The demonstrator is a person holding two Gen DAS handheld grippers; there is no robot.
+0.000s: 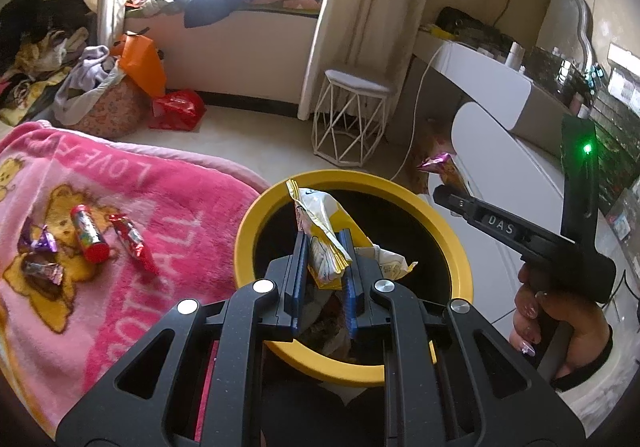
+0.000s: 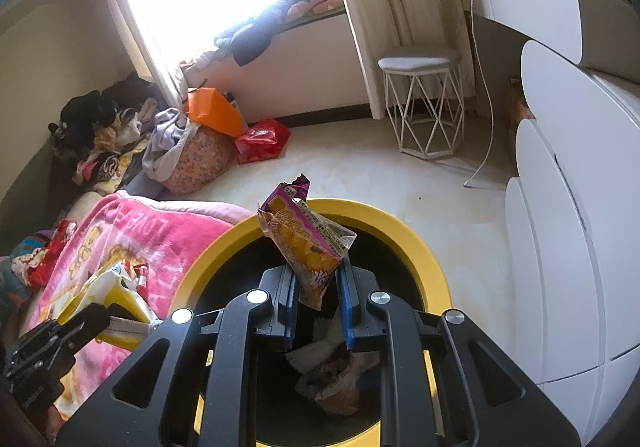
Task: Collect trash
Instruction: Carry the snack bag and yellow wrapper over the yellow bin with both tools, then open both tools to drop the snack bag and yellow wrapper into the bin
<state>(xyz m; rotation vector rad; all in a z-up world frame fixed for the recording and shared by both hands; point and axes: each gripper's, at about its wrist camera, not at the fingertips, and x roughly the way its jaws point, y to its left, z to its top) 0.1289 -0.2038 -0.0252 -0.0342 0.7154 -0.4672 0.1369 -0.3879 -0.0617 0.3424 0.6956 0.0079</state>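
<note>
The left tool [image 1: 324, 279] was clenched on a yellow-and-white snack wrapper [image 1: 320, 235], whose crumpled top stood up above the blue pads while the tool hung over the yellow-rimmed bin [image 1: 256, 215]. The right tool [image 2: 318, 299] was likewise clenched, on a purple-and-orange snack bag [image 2: 306, 243] that rose from between its fingers, also over the bin's dark opening. In the bin's bottom lay crumpled wrappers [image 2: 336, 375], seen between the right tool's arms. In the left wrist view the right tool's body showed just right of the bin, held by a hand [image 1: 560, 327], with the purple bag's tip poking out past its front end. Just left of the bin lay a pink blanket [image 1: 132, 207] printed with bears and letters, and on it, well left of the bin, were more pieces of trash: a red tube-shaped pack [image 1: 90, 233], a red foil wrapper [image 1: 134, 245] beside it, and purple foil wrappers [image 1: 40, 243] farther left. Beyond the bin, on the floor, stood a white wire stool [image 1: 352, 115].
</note>
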